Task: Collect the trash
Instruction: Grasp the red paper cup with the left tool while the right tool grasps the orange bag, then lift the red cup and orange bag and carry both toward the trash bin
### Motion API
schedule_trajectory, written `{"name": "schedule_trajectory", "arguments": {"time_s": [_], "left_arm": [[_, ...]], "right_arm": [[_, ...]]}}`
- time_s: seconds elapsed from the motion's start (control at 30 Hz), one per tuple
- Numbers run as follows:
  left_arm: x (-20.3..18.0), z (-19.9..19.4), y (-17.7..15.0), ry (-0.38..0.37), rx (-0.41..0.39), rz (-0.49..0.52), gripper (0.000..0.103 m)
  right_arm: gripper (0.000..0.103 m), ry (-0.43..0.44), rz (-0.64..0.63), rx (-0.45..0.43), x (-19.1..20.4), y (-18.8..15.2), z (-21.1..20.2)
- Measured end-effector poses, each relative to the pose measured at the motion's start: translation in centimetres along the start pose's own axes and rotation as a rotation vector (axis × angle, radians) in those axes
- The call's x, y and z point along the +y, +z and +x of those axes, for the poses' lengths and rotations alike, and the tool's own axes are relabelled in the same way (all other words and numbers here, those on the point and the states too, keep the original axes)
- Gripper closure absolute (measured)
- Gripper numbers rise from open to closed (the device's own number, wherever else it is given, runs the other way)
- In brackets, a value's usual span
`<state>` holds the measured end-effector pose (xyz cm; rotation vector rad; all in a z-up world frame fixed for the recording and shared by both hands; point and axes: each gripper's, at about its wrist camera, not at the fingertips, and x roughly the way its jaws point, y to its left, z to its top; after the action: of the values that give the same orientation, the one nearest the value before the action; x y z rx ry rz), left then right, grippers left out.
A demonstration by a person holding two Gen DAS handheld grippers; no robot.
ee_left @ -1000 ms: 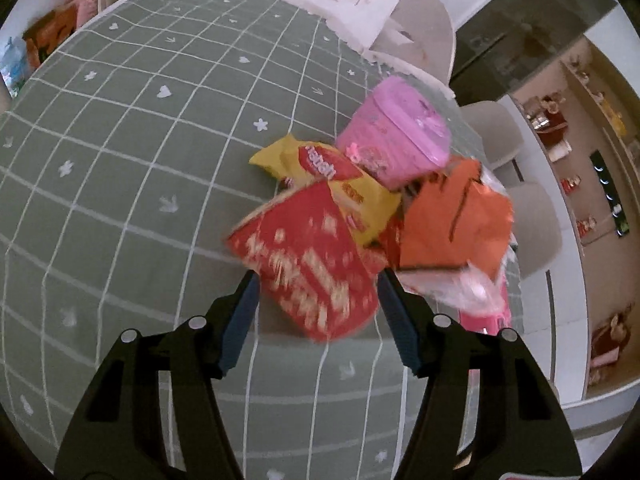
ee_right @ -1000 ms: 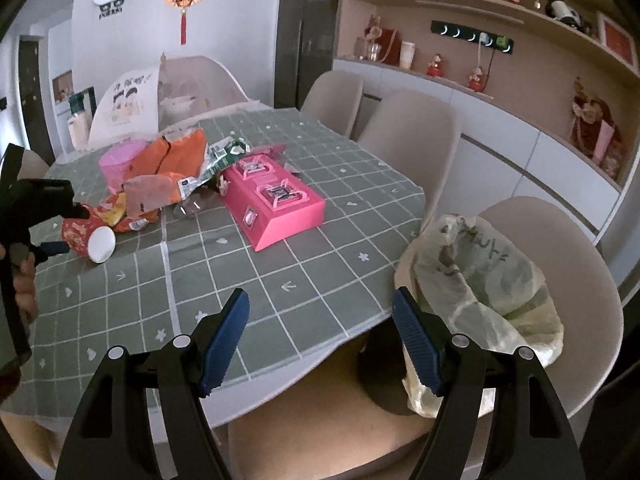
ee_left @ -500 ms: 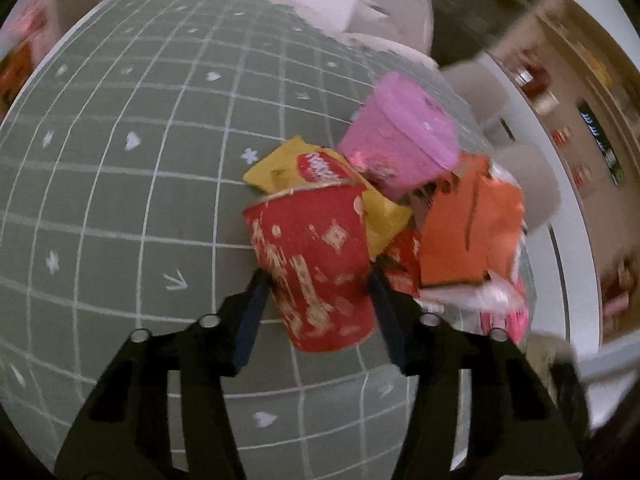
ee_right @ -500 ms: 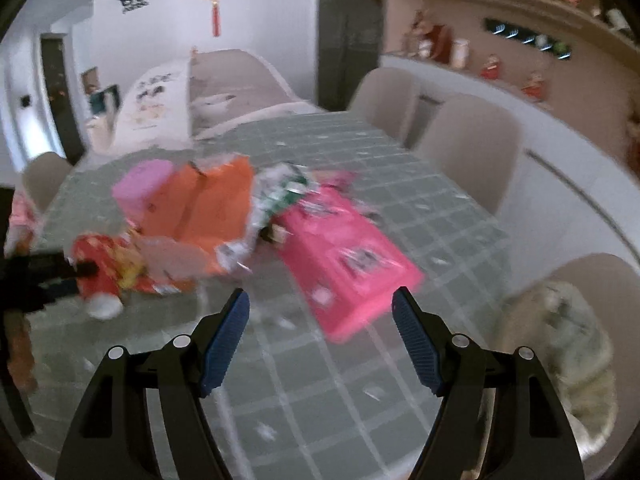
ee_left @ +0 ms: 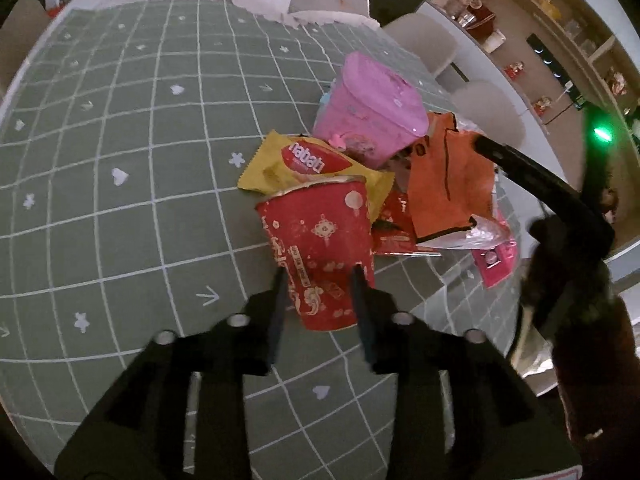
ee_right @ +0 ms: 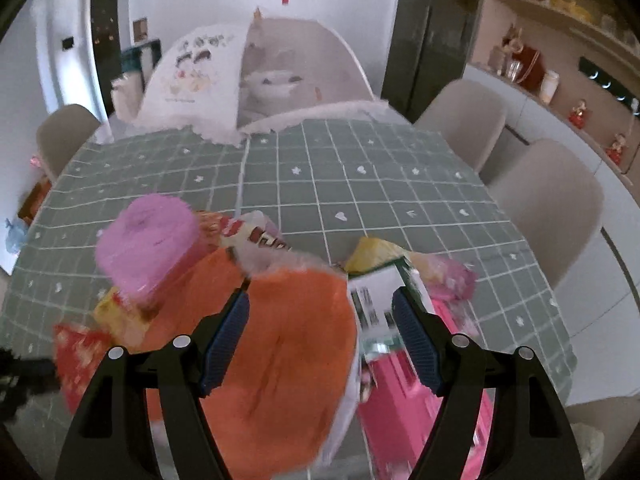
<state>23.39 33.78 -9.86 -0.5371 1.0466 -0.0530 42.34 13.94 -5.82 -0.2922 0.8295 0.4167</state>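
Observation:
A heap of trash lies on the green checked tablecloth [ee_left: 120,200]. My left gripper [ee_left: 320,276] is shut on a red paper cup [ee_left: 320,240], which also shows at the lower left of the right wrist view [ee_right: 76,352]. Behind the cup lie a yellow wafer wrapper [ee_left: 304,164], a pink tub [ee_left: 372,116] and an orange bag [ee_left: 448,184]. My right gripper [ee_right: 320,312] is open and hangs just above the orange bag [ee_right: 280,344], which sits between its fingers. The right gripper's arm shows in the left wrist view [ee_left: 552,200].
A pink box [ee_right: 404,400] and a white and green wrapper [ee_right: 380,296] lie right of the orange bag. Beige chairs [ee_right: 552,200] stand along the table's right side. A white printed cloth [ee_right: 196,76] covers things at the far end.
My left gripper closed on the red cup and holds it upright. My right gripper swung from the table's edge to over the orange bag, still open.

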Motion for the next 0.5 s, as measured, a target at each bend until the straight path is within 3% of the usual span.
{"name": "schedule_trajectory", "arguments": {"time_s": [0.13,0.2,0.23,0.27,0.33,0.5], "left_arm": [[0.6,0.4,0.9,0.0,-0.004,-0.018,0.057],[0.9,0.7,1.3,-0.015,-0.017,-0.03,0.054],[1.0,1.0,1.6,-0.018,-0.009,-0.034,0.051],[1.0,1.3,1.7,-0.031,0.002,-0.042,0.05],[0.9,1.8,2.0,-0.054,0.018,-0.061,0.05],[0.1,2.8,2.5,-0.046,0.028,-0.06,0.047]], "right_arm": [[0.033,0.001,0.034,0.079,-0.1,0.5,2.8],[0.057,0.021,0.042,0.095,0.1,0.2,2.9],[0.08,0.027,0.037,0.112,0.2,0.1,3.0],[0.087,0.036,0.039,0.126,0.2,0.0,3.0],[0.092,0.064,0.07,0.115,-0.1,-0.4,1.9],[0.093,0.04,0.115,0.05,-1.8,-1.3,-1.9]]}}
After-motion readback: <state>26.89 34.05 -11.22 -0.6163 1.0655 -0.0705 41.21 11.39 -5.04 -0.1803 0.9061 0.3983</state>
